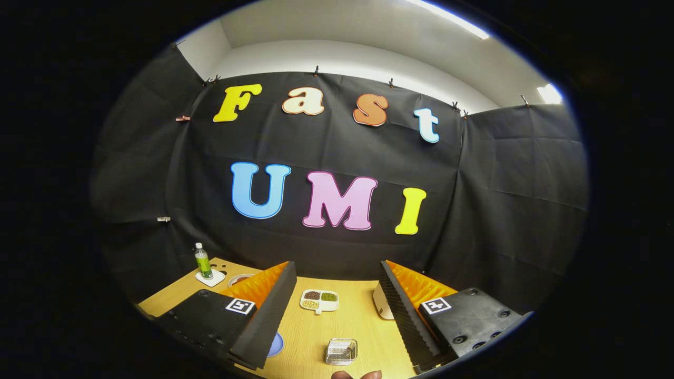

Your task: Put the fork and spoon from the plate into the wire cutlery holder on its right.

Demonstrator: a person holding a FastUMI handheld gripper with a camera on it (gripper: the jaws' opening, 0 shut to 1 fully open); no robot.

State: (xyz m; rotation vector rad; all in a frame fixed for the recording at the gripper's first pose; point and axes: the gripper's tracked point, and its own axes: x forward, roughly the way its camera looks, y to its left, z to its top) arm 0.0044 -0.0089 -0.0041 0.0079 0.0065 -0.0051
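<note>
Ahead, one wire cutlery holder [341,351] sits between the jaws — gripper [337,308] wide open, holding nothing.

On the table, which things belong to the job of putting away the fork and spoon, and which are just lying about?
For the job:
- wire cutlery holder, on the table between the open fingers
- blue plate, mostly hidden behind the left finger; fork and spoon hidden
- hand-held gripper, open, holding nothing

Just lying about:
- green bottle on a white coaster
- divided dish of beans
- white object by the right finger
</note>
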